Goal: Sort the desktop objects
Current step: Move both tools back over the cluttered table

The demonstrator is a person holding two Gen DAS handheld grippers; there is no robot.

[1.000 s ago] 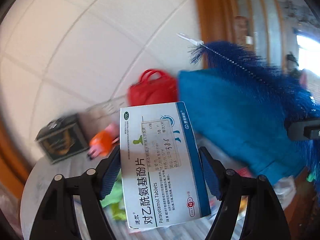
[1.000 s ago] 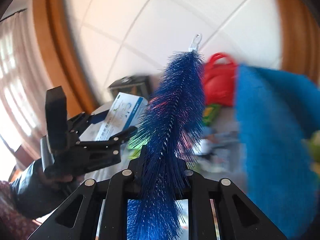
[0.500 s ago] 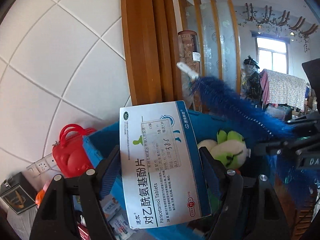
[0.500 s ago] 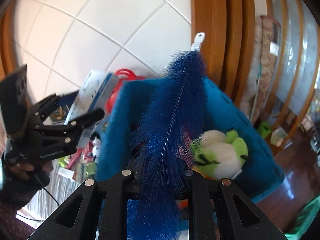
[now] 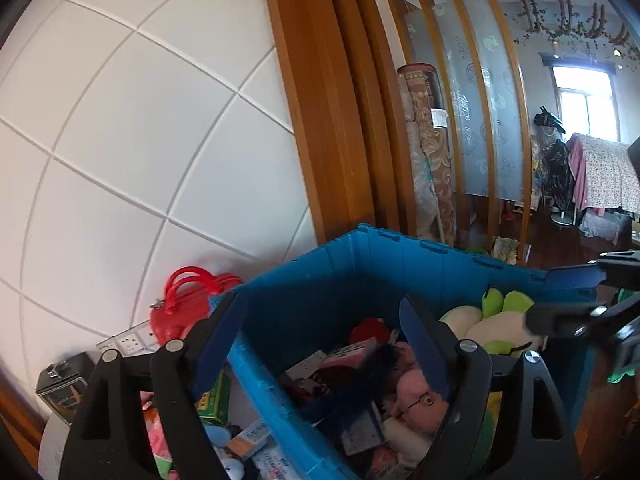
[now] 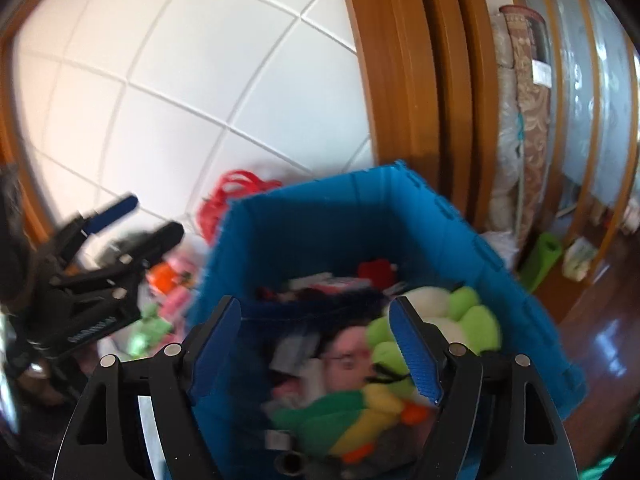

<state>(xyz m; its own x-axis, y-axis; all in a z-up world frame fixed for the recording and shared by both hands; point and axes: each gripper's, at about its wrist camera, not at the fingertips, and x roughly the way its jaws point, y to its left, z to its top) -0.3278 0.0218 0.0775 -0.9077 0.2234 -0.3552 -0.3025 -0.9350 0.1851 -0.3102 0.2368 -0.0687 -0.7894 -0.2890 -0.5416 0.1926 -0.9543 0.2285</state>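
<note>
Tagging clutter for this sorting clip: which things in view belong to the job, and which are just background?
Part of the job:
- blue bin
- plush toy inside the bin
- blue brush inside the bin
- green box outside the bin

Just lying about:
- rolled carpet
- wall socket

Likely home: rolled rugs (image 5: 426,152) by wooden doorframe (image 5: 320,120), laundry on rack (image 5: 600,176), toy-filled crate (image 5: 360,264).
</note>
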